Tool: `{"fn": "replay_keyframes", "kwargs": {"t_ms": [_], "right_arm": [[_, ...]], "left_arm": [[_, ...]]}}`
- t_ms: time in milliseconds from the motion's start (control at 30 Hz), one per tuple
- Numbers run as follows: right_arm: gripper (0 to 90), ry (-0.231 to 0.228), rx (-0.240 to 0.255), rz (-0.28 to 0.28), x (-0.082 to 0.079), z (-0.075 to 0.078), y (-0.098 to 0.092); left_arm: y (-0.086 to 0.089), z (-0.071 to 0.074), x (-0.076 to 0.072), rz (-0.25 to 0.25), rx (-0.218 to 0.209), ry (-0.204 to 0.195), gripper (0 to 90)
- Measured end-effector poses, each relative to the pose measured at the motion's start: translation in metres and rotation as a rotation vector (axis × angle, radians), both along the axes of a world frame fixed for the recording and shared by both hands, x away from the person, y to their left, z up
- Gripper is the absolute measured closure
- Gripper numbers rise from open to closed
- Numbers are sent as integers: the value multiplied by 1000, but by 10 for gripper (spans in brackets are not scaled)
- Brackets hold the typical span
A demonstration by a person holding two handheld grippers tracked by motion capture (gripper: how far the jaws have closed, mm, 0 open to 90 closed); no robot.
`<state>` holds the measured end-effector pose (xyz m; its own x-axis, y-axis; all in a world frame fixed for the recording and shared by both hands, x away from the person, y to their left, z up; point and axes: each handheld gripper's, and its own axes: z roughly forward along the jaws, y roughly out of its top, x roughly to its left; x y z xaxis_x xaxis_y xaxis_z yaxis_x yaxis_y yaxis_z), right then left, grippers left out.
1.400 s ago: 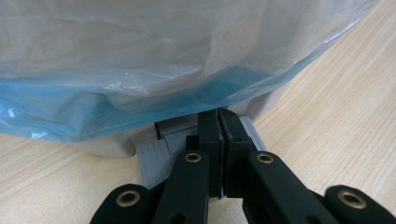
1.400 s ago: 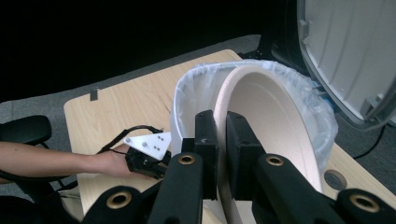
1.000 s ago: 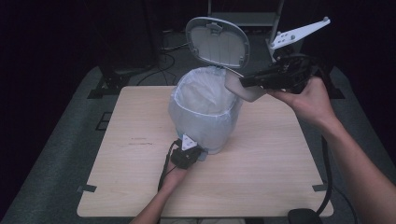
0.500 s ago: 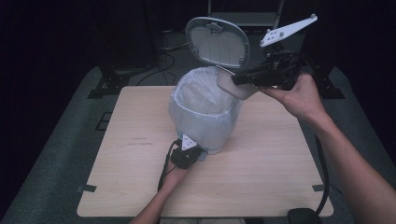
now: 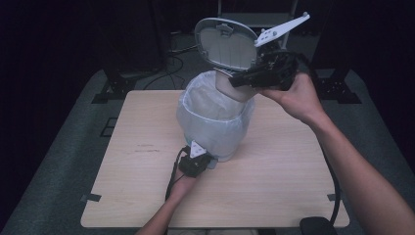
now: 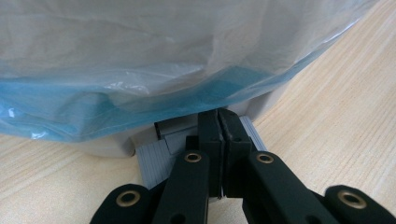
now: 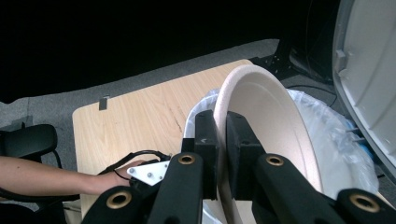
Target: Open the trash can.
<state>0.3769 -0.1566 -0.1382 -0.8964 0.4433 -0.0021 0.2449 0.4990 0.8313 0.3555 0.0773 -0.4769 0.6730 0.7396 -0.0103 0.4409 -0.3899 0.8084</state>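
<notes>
At upper centre, the right hand-held gripper (image 5: 235, 82) clamped a beige bowl (image 7: 275, 135) above the lined bin (image 5: 215, 122); below centre, the left hand-held gripper (image 5: 203, 159), jaws closed, pressed the bin's pedal (image 6: 159, 154) on the table (image 5: 274, 171).

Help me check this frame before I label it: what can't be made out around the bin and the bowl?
- Inside of the bin, high view: hidden by its liner and the bowl.
- Pedal, left gripper view: partly covered by the left gripper.
- Lid, right gripper view: cut off by the right edge.
- Bowl's lower part, right gripper view: behind the right gripper.
</notes>
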Motion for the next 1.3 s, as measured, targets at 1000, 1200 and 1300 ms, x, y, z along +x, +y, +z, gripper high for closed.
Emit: {"fn": "replay_keyframes", "kwargs": {"t_ms": [1000, 1200, 1300], "right_arm": [[647, 18, -38, 16, 36, -19, 37], [605, 28, -25, 10, 29, -25, 18], [590, 40, -21, -2, 25, -29, 7]], "left_arm": [[0, 0, 1, -2, 1, 2, 893], [-1, 0, 0, 0, 3, 1, 893], [-1, 0, 0, 0, 3, 1, 893]]}}
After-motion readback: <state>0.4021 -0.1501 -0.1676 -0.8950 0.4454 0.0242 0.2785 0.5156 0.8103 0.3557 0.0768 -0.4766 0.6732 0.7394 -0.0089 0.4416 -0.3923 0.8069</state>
